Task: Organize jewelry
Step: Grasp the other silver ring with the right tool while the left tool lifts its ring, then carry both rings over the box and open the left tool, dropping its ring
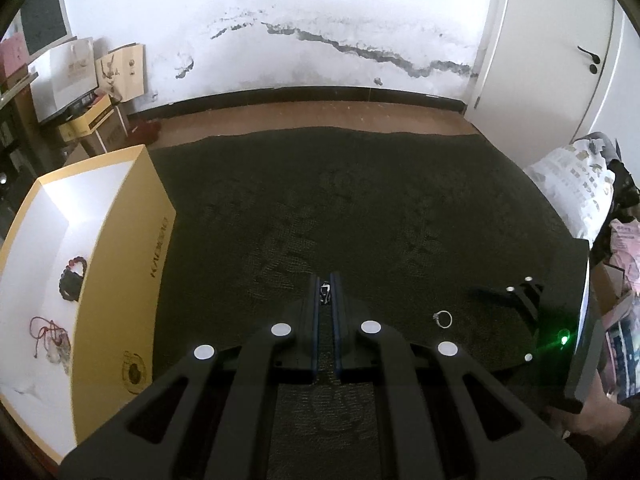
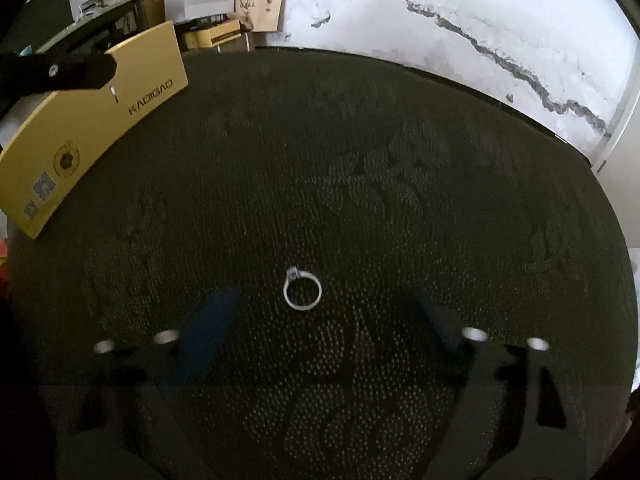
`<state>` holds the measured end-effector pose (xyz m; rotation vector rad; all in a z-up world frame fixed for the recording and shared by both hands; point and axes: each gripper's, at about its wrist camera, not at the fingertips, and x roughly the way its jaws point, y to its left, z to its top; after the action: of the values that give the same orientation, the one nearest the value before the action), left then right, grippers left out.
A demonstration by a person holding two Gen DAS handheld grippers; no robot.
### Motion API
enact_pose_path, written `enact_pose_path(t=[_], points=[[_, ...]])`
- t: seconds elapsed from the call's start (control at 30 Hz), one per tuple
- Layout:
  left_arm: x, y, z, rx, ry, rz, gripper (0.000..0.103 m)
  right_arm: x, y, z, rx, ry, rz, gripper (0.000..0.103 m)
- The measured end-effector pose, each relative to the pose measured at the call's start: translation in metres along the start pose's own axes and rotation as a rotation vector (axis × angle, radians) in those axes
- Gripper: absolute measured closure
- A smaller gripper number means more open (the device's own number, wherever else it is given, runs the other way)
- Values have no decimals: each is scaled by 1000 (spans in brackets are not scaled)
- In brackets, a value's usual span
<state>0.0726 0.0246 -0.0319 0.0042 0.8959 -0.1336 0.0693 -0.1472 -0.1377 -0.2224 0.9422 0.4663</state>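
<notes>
The left gripper has its jaws pinched all but shut on a small piece of jewelry, a dark and silvery scrap too small to name, held clear of the dark cloth that covers the bench. The right gripper has its jaws standing apart with nothing pressed between them. No earlier view is given to compare, but they look blurred. The silver ring lies flat on the cloth just ahead of that gap, about centred between the two fingers, its small setting turned to the far left of the band. Being round, the ring has no real long axis. The right gripper is plainly the nearer to it; from the left wrist view the ring sits off to the right of the left jaws. The yellow box stands open at the left edge of the cloth, with a dark bead bracelet and a red cord piece already on its white floor; the left gripper is the nearer to it.
</notes>
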Motion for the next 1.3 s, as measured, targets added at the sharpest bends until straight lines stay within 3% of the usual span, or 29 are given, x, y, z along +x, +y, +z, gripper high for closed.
enact_pose_path(t=[0.03, 0.1, 0.13, 0.2, 0.57, 0.97, 1.3], points=[[-1, 2, 0, -2, -1, -1, 98, -1, 1, 3, -3, -5, 5, 45], [-3, 4, 0, -6, -6, 1, 98, 1, 5, 6, -8, -11, 5, 67], [-4, 7, -1, -7, -7, 1, 98, 1, 7, 6, -17, -15, 14, 69], [-5, 9, -2, -12, -11, 2, 98, 2, 11, 5, -34, -16, 30, 84], [-16, 20, 1, -22, -27, 17, 98, -10, 19, 16, -31, -15, 26, 84], [-51, 63, 11, -77, -73, 78, 98, -86, 57, 88, 62, -117, 46, 84], [-89, 131, 2, -164, -114, 180, 98, -117, 136, 148, -10, -188, 120, 84]])
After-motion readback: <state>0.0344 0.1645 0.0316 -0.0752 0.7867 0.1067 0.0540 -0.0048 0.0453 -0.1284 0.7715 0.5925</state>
